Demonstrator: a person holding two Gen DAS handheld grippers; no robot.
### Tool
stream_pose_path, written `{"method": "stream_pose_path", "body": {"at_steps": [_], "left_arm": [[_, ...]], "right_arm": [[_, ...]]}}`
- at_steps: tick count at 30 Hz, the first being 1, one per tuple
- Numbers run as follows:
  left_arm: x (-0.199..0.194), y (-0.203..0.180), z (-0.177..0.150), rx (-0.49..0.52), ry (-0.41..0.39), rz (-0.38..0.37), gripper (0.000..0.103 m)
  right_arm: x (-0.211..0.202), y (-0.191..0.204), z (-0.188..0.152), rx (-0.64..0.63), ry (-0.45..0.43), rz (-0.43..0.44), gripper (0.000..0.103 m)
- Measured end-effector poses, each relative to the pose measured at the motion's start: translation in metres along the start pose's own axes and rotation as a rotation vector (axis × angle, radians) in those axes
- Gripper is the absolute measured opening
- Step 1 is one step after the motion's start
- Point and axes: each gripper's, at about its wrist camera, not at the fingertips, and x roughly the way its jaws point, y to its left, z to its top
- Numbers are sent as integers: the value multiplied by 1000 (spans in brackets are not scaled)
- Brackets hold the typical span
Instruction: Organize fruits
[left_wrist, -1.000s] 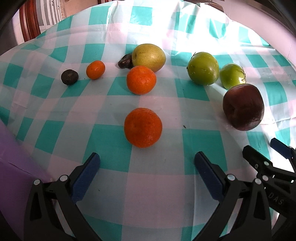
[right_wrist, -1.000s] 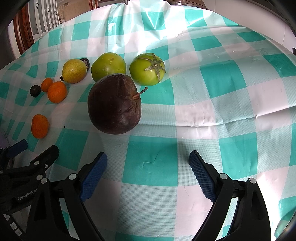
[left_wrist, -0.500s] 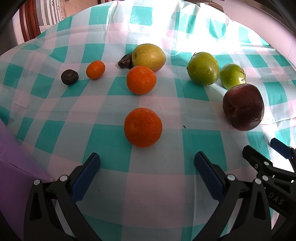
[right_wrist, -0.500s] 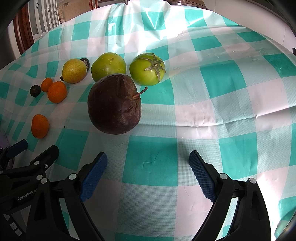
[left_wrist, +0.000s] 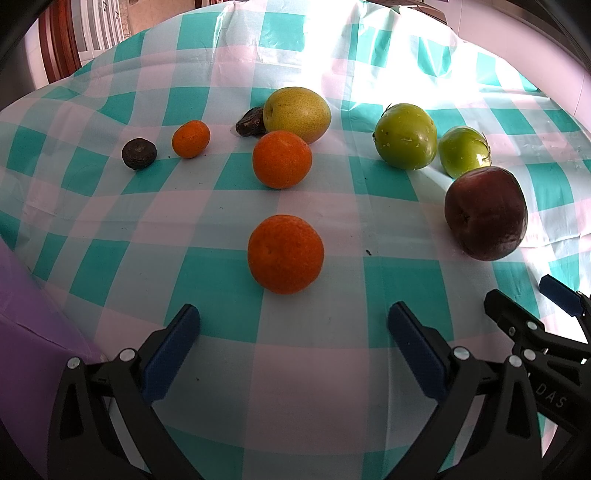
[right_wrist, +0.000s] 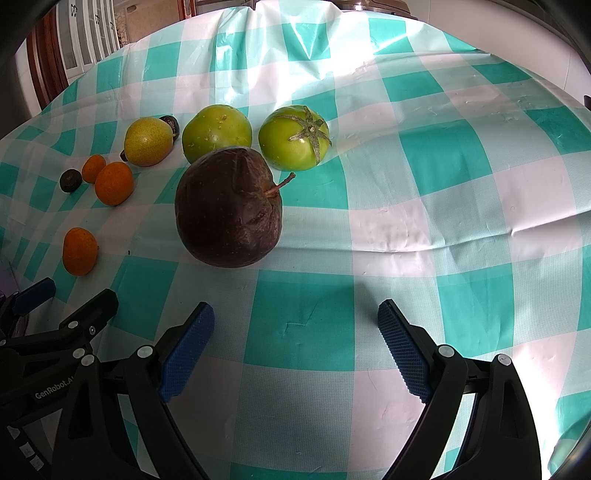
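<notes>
No change from a second ago: left gripper (left_wrist: 293, 325) and right gripper (right_wrist: 295, 325) hover with jaws released; fruits lie unsorted on worktop (right_wrist: 424, 229); sorting not begun.

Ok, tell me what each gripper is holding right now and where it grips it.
Nothing is held. The left gripper and right gripper are both open above the checked tablecloth, with no fruit between their fingers.

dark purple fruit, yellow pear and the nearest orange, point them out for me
dark purple fruit (right_wrist: 227, 210), right wrist view, middle of its wrinkled skin
yellow pear (left_wrist: 297, 112), left wrist view, centre of its speckled side
nearest orange (left_wrist: 285, 254), left wrist view, middle of its rind
</notes>
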Motion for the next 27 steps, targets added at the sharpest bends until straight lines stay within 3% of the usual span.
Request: {"method": "stream_pose_path", "body": {"at_steps": [27], "left_arm": [[-2, -1, -2, 0, 0, 1, 102]], "right_arm": [[0, 0, 0, 0, 1, 0, 87]]}}
